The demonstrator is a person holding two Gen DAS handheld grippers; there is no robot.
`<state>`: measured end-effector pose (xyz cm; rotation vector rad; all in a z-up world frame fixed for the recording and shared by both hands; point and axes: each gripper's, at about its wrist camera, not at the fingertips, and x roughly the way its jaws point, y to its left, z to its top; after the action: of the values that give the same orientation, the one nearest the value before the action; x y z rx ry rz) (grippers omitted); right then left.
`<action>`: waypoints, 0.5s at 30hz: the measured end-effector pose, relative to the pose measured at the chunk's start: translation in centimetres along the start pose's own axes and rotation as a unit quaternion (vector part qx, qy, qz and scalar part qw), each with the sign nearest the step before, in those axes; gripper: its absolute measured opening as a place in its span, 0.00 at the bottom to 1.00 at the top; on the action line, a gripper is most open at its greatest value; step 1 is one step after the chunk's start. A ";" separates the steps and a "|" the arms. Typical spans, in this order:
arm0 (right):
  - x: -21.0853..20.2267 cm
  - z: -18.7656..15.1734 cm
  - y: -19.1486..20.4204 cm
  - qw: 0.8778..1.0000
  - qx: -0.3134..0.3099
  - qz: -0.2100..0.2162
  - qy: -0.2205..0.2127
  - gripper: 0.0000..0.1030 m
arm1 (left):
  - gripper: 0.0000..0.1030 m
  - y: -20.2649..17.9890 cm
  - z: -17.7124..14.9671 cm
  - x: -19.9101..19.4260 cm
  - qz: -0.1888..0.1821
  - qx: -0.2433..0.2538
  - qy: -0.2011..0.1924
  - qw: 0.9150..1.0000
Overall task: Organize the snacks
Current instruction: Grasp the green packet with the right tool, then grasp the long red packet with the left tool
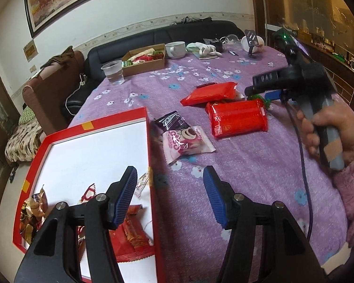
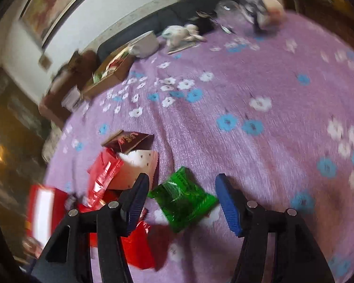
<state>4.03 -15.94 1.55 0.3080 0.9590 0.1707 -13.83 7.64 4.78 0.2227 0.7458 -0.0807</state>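
Both tongs are found released, nothing between the fingers: the left gripper (image 1: 170, 195) is held over the right edge of a red tray (image 1: 151, 155), the right gripper (image 2: 181, 202) above a green packet (image 2: 184, 199) lying on the purple floral cloth (image 2: 247, 82). Wrapped snacks (image 1: 132, 233) are noted in the tray's near end. Beyond it, a pink packet (image 1: 188, 143) and two red packs (image 1: 238, 118) are recorded on the cloth. Farther off, a cardboard box (image 1: 145, 60) and a clear cup (image 1: 113, 72) are seen.
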 end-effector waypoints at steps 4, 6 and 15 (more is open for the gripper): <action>0.1 -1.0 1.6 0.995 -0.089 -0.041 -0.010 0.55 | 0.57 -1.0 1.6 0.8 -0.019 -0.003 0.005 1.000; 0.2 -1.5 2.2 0.990 -0.123 -0.062 -0.014 0.54 | 0.66 -1.9 2.6 1.2 -0.020 0.005 0.002 1.000; -1.2 0.5 -3.6 0.997 -0.026 -0.073 -0.026 0.26 | 0.73 -7.2 6.0 4.6 -0.044 0.046 0.015 0.998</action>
<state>3.77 -19.75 1.49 0.1918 0.9201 0.0535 -7.59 -0.72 4.72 0.2801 0.7835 -0.1958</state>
